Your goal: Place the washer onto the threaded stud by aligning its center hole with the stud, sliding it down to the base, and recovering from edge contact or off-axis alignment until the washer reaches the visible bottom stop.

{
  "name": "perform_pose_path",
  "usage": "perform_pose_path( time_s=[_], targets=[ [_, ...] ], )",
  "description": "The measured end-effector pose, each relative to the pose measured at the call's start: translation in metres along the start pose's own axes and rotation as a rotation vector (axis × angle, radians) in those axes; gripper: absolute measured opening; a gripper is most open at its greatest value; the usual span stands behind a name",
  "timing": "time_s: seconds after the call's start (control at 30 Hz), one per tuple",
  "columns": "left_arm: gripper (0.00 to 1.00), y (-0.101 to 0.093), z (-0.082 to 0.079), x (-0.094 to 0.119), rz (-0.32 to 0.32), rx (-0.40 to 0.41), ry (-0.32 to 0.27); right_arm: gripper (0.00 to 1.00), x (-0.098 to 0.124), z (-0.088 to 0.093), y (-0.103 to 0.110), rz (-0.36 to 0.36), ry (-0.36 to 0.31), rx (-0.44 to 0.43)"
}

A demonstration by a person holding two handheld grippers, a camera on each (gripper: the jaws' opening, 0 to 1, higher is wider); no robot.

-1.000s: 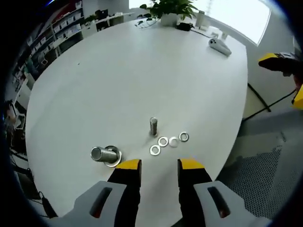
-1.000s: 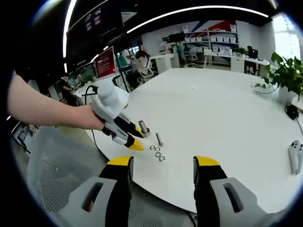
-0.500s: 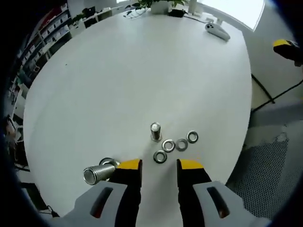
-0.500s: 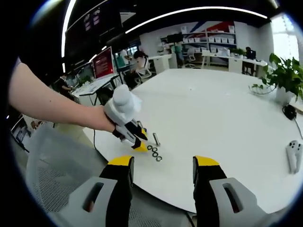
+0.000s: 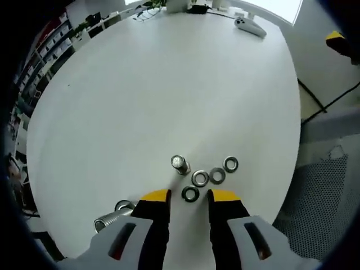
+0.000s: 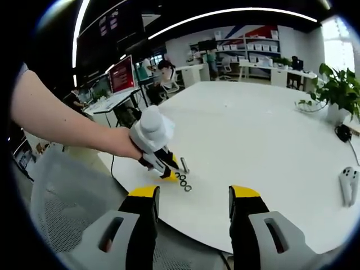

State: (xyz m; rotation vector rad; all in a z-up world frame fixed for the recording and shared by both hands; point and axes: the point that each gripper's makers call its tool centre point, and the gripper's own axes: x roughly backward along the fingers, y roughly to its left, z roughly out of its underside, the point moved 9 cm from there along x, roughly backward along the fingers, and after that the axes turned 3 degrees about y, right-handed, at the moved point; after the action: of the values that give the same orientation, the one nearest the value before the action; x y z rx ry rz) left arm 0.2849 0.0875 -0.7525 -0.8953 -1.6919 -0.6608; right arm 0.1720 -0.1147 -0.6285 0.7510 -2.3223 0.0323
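Note:
On the round white table (image 5: 140,84) a short threaded stud (image 5: 179,164) stands upright. Just right of it, several steel washers lie flat in a curved row, from the nearest washer (image 5: 190,194) to the far one (image 5: 230,164). My left gripper (image 5: 189,198) is open and low over the table, and the nearest washer sits between its yellow tips. In the right gripper view, a hand holds the left gripper (image 6: 163,166) down by the stud (image 6: 184,165) and washers (image 6: 184,183). My right gripper (image 6: 193,194) is open and empty, off the table's edge.
A larger metal cylinder (image 5: 111,218) lies at the lower left, partly behind my left jaw. A white controller (image 5: 247,25) rests at the far table edge, and a potted plant (image 6: 337,84) stands beyond it. The table rim (image 5: 284,185) is close on the right, over grey floor.
The left gripper has moved down and forward over the washers, and the nearest washer now lies between its tips. The right gripper has stayed where it was.

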Motion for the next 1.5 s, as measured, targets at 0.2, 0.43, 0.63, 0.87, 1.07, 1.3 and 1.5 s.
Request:
perform_pose_path(
  time_s=[0.2, 0.43, 0.63, 0.87, 1.07, 1.3, 1.5],
  targets=[
    [0.21, -0.001, -0.001, 0.000, -0.002, -0.048, 0.001, 0.52, 0.000, 0.000, 0.000, 0.000, 0.001, 0.002],
    [0.06, -0.004, -0.003, -0.001, 0.006, -0.085, 0.005, 0.52, 0.000, 0.000, -0.001, -0.001, 0.000, -0.004],
    [0.00, -0.001, -0.002, -0.001, 0.045, -0.025, 0.008, 0.52, 0.000, 0.000, -0.001, -0.001, -0.001, -0.005],
    [0.07, 0.001, 0.007, 0.002, 0.050, -0.051, 0.035, 0.52, 0.000, 0.000, -0.001, -0.001, -0.006, -0.008],
    [0.17, -0.003, 0.010, 0.004, 0.065, -0.121, 0.053, 0.52, 0.000, -0.001, -0.001, -0.005, -0.008, -0.006],
    [0.15, -0.001, 0.011, 0.003, 0.040, -0.137, 0.065, 0.52, 0.000, -0.001, 0.000, -0.007, -0.008, -0.006],
    [0.16, -0.001, 0.005, 0.002, 0.064, -0.160, 0.122, 0.52, 0.000, 0.000, 0.000, -0.007, -0.004, -0.004]
  ],
)
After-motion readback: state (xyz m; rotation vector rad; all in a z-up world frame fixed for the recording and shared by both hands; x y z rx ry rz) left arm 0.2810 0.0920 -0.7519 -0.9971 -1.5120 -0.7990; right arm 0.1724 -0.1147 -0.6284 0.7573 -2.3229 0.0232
